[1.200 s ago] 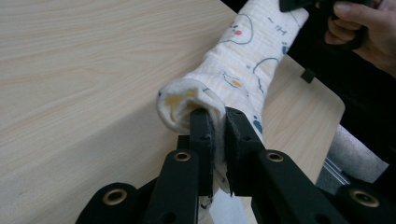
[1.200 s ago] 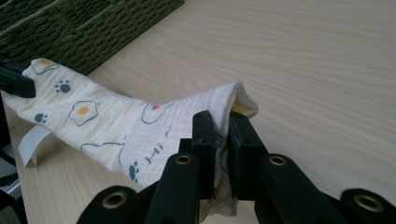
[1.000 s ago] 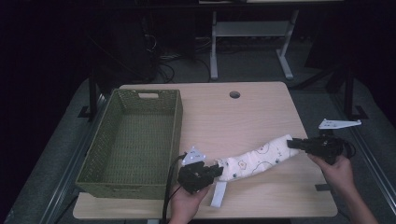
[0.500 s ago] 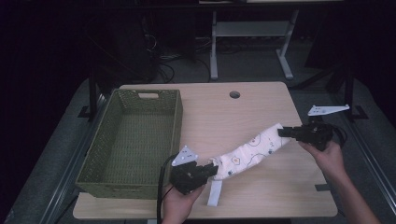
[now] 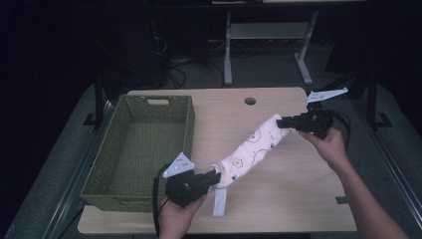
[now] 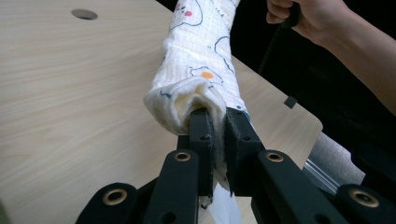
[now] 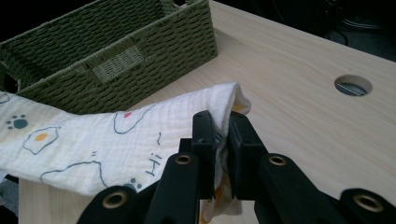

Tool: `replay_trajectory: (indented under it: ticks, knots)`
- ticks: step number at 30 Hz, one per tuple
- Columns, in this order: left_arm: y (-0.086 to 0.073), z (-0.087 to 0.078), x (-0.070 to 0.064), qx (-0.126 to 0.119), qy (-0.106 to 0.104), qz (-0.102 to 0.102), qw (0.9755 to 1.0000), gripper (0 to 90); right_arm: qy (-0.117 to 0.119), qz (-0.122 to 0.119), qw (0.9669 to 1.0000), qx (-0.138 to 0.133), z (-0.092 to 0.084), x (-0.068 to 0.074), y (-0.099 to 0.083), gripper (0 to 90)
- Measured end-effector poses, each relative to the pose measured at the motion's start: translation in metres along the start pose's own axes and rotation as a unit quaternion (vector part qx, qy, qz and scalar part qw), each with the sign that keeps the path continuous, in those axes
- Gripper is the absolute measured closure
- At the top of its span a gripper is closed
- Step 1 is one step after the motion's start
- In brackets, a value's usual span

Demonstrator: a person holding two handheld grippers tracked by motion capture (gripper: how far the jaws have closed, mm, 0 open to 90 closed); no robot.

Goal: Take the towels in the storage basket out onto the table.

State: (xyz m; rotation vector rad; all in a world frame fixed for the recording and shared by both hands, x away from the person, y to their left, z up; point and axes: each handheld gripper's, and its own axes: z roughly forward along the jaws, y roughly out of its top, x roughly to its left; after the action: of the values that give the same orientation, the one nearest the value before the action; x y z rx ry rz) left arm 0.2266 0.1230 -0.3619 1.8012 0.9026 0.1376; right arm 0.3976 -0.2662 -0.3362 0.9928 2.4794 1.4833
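Wooden bench (image 5: 278, 199): printed cloth (image 5: 251, 149) stretched between left gripper (image 5: 215, 178) and right gripper (image 5: 282, 122), both fingers clamped on its ends.

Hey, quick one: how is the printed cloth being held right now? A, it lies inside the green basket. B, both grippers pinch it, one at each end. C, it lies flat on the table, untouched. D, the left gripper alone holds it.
B: the left gripper and the right gripper each clamp one end of the printed cloth, stretched between them.
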Motion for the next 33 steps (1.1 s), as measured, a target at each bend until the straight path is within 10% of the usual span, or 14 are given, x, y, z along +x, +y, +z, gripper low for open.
replay_trajectory:
  ticks: [33]
  knots:
    - [-0.002,-0.068,0.027,-0.048,0.047,-0.027,0.9973,82.6,0.076,-0.064,0.995,-0.012,0.105,0.03,0.09,82.2]
